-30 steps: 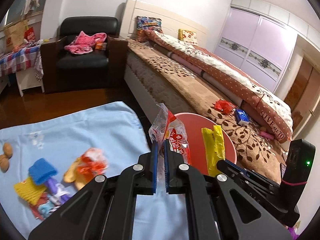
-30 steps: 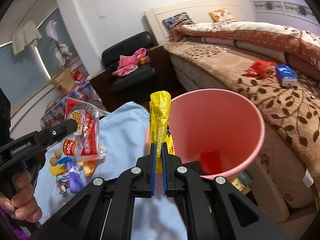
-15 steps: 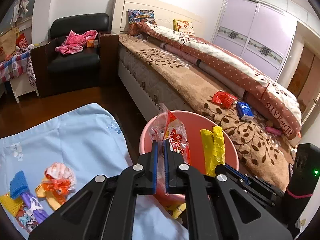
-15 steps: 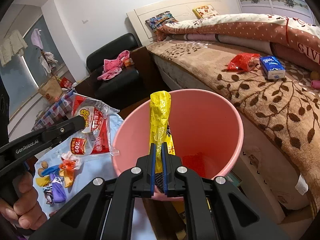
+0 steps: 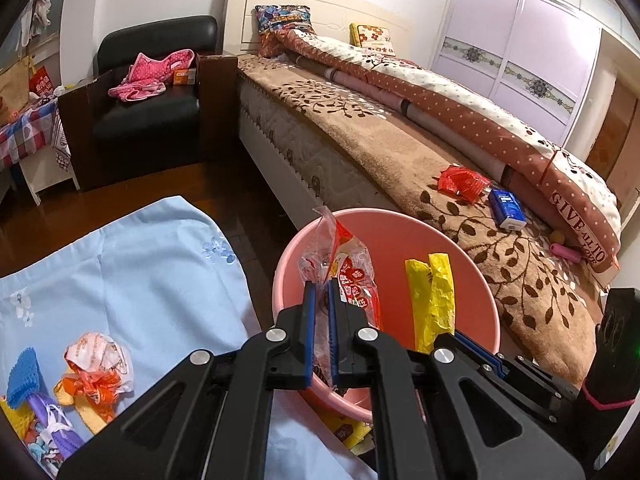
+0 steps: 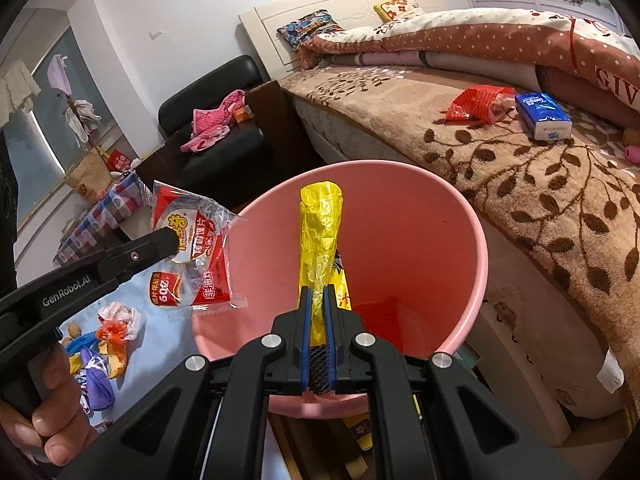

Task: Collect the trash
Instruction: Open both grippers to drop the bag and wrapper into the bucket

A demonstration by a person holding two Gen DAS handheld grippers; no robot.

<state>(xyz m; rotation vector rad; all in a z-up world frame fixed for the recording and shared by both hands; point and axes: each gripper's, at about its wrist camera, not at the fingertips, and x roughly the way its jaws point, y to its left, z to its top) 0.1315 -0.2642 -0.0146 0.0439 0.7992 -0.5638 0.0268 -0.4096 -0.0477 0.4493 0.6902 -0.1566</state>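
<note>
My left gripper [image 5: 321,289] is shut on a clear and red snack wrapper [image 5: 344,268], held over the near-left rim of the pink bin [image 5: 476,280]. In the right wrist view the same wrapper [image 6: 192,256] hangs at the bin's left rim. My right gripper [image 6: 315,296] is shut on a yellow wrapper [image 6: 322,232], held upright over the pink bin [image 6: 460,248]. The yellow wrapper also shows in the left wrist view [image 5: 434,300]. Red trash [image 6: 380,316] lies at the bin's bottom.
A blue cloth [image 5: 132,264] on the floor holds several crumpled wrappers [image 5: 96,372]. The bed [image 5: 400,148] stands right behind the bin, with a red wrapper [image 5: 460,182] and a blue tissue pack [image 5: 507,208] on it. A black armchair [image 5: 152,92] stands further back.
Both grippers have moved right and forward with their wrappers, from beside the blue cloth to over the pink bin. Both stay shut.
</note>
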